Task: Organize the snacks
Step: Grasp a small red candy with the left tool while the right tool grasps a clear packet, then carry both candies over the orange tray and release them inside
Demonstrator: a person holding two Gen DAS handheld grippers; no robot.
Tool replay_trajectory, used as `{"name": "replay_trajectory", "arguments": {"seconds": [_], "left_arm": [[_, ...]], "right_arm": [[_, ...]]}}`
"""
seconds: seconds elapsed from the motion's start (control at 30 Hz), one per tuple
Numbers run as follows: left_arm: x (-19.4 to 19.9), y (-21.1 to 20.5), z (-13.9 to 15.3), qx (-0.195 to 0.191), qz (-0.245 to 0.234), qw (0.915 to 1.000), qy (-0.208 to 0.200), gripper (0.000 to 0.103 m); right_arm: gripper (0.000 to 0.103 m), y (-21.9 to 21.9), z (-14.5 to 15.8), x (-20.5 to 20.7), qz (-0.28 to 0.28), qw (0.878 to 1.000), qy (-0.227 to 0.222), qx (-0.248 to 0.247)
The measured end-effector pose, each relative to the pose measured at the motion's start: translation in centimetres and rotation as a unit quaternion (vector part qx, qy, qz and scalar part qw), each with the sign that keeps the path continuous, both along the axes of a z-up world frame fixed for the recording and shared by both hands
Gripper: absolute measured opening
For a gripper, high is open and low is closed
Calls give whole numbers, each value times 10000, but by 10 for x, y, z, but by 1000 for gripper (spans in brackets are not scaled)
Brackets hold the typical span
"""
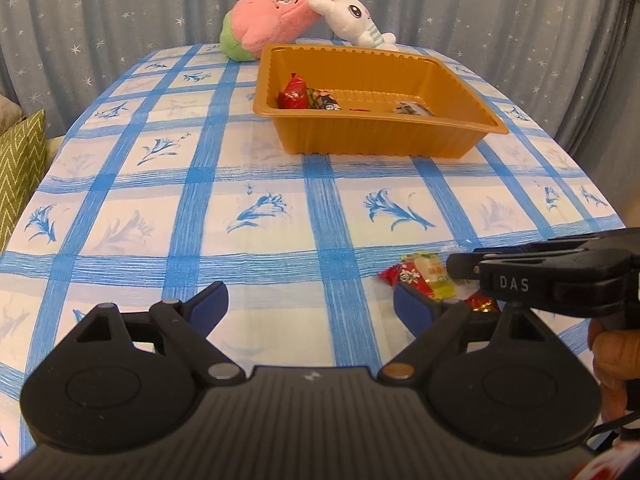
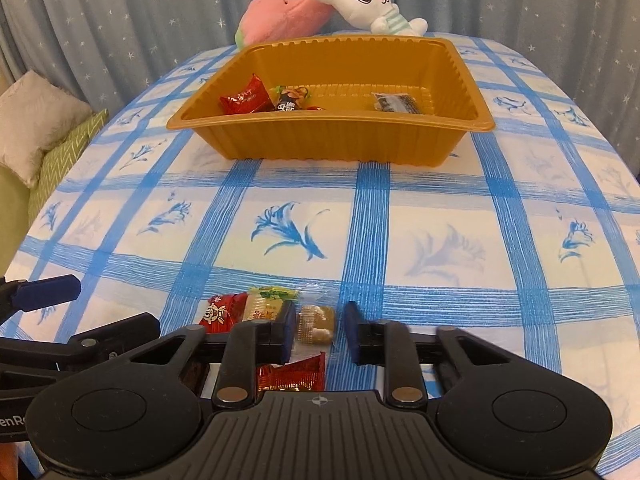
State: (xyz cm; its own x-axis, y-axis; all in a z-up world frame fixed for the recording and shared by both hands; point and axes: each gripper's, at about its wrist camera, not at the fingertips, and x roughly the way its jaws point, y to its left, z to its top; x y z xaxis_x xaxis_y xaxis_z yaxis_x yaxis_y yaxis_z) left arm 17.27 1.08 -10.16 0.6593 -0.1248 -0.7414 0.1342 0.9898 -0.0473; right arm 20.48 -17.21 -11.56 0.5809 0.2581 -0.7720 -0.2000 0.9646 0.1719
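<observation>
A gold plastic tray (image 2: 332, 140) stands at the far middle of the table with several wrapped snacks in it, among them a red packet (image 2: 244, 100). Close to the near edge lies a small pile: a red snack (image 2: 222, 314), a yellow-green one (image 2: 266, 304), a brown snack (image 2: 316, 324) in clear wrap and a red foil one (image 2: 292, 374). My right gripper (image 2: 316, 322) is shut on the brown snack, down at the cloth. My left gripper (image 1: 310, 304) hangs open just left of the pile, nothing between its fingers. The tray (image 1: 380, 138) and the right gripper (image 1: 456, 266) also show there.
A pink plush (image 2: 280, 12) and a white rabbit plush (image 2: 372, 0) lie behind the tray against a starred curtain. Cushions (image 2: 36, 140) sit off the table's left edge. A blue checked cloth (image 2: 440, 240) covers the table. A hand (image 1: 612, 352) holds the right gripper.
</observation>
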Motion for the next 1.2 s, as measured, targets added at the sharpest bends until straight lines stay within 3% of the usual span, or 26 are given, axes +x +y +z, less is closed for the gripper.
{"name": "replay_trajectory", "arguments": {"seconds": [0.2, 0.4, 0.47, 0.77, 1.2], "left_arm": [[0, -15, -2, -78, -190, 9998, -20, 88], [6, -31, -5, -233, -270, 9994, -17, 73], [9, -35, -7, -281, -281, 9992, 9, 62], [20, -44, -13, -209, -293, 9993, 43, 41], [22, -52, -24, 163, -558, 9982, 125, 25]], "right_arm": [[20, -13, 10, -5, -220, 9996, -150, 63], [20, -38, 19, -12, -609, 9978, -174, 204], [20, -43, 20, -14, -692, 9972, -172, 220], [20, -51, 19, -16, -773, 9965, -162, 290], [20, -50, 17, -15, -746, 9966, -156, 319]]}}
